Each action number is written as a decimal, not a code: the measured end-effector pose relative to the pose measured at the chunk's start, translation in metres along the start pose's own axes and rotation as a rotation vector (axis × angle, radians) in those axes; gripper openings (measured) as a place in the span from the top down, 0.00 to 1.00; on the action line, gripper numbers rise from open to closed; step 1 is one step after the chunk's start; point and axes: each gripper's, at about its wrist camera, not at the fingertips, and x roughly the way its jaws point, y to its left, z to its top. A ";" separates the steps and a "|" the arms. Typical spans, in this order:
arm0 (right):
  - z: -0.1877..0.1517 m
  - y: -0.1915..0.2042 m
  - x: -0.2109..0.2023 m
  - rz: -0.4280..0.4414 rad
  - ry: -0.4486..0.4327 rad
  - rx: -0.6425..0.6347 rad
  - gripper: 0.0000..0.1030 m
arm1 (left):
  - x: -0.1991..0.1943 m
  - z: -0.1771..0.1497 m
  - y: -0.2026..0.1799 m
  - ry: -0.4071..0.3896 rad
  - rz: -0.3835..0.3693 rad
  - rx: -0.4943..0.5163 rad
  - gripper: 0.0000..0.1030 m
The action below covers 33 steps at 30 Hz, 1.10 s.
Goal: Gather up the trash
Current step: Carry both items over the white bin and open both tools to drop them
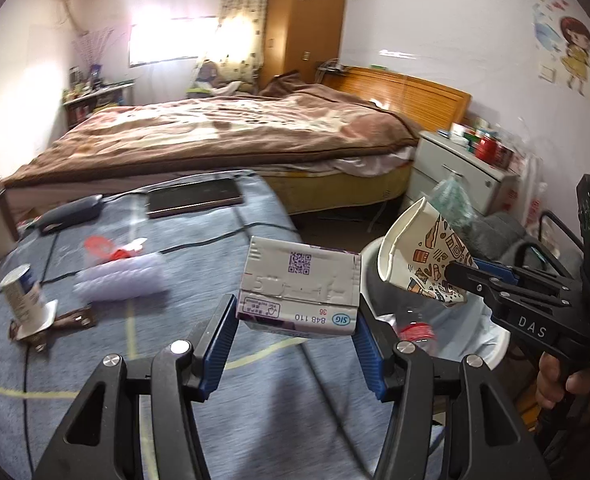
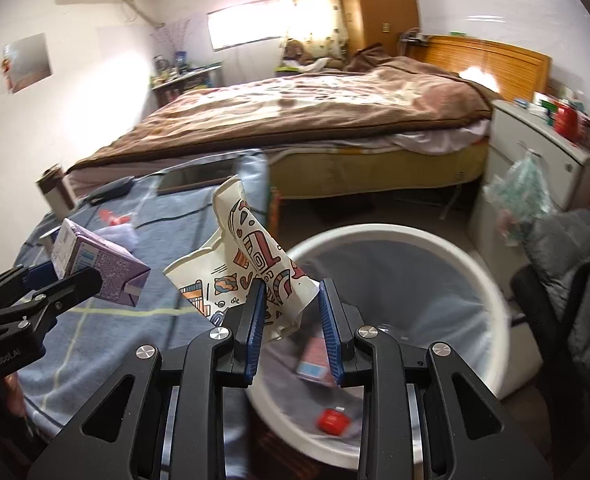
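**A:** What have I got in the left claw (image 1: 295, 330)?

**B:** A carton (image 1: 299, 294), pinched by its two ends between the blue pads (image 1: 219, 344), jaws about half spread. It sits crosswise at the fingertips, flat grey end facing my camera with a QR code and upside-down print. In the right view the carton (image 2: 99, 270) shows purple sides, one corner flap folded down.

**A:** And my right claw (image 2: 291, 312)?

**B:** Nearly pressed together, pinching a paper cup (image 2: 251, 264) by its base. The cup is crushed flat, its rim bent over, white with orange, blue and red doodles. It sticks up and leftward out of the pads. From the left view the cup (image 1: 419, 248) shows its white inside, tilted.

**A:** Where are they over the bin?

**B:** The bin (image 2: 491, 264) is white and round with a grey liner, just right of the table (image 2: 107, 332). My right claw hangs over its near rim; a red cap (image 2: 333, 420) and a small pink box (image 2: 315, 364) lie inside. The carton hangs above the table's edge, just left of the bin (image 1: 369, 256).

**A:** Anything left on the table?

**B:** On the blue-grey cloth: a clear bottle (image 1: 119, 272) with a red label lying down, an upright can (image 1: 21, 300) and a brown wrapper (image 1: 75, 318) beside it. All blurred. Beyond stands the bed (image 1: 223, 128).
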 end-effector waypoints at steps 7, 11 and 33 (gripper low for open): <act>-0.007 -0.027 -0.003 -0.084 0.008 0.035 0.71 | 0.018 0.005 -0.043 0.019 -0.069 0.069 0.44; -0.012 -0.045 -0.003 -0.144 0.023 0.058 0.71 | 0.030 0.006 -0.063 0.042 -0.109 0.088 0.44; -0.026 -0.071 0.014 -0.290 0.103 0.069 0.48 | 0.063 0.001 -0.097 0.116 -0.149 0.088 0.35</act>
